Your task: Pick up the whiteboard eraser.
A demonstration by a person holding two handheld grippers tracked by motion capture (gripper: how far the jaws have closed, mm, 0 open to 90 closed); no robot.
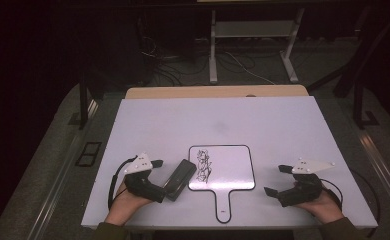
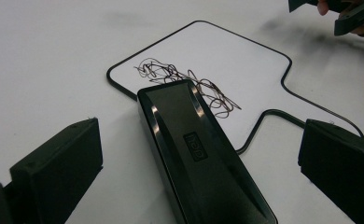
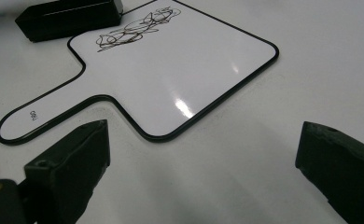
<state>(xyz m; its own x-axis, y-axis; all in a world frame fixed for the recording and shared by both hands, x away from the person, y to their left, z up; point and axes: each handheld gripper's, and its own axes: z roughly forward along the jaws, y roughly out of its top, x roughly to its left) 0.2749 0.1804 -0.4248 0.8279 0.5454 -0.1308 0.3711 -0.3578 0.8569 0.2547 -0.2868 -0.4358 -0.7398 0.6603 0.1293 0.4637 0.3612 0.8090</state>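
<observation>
The white table carries a paddle-shaped whiteboard near its front edge, handle pointing to 6 o'clock in the high view, with a dark scribble on its left part. Lying against the board's left edge is a black eraser, a long block whose axis runs from about 7 o'clock to 1 o'clock.

The left gripper sits just at the eraser's near end, jaws spread wide with nothing pressed between them. In the left gripper view the eraser lies right between the 2 jaws, running away toward 11 o'clock, its far end overlapping the scribble (so the block is lined up along the gripper, not across it).

The right gripper rests at 3 o'clock of the board, well apart from the eraser, jaws likewise apart and empty; its own view faces the whiteboard.

The left hand is plainly nearer, and I judge a short advance and squeeze across the eraser's narrow sides would take it.
</observation>
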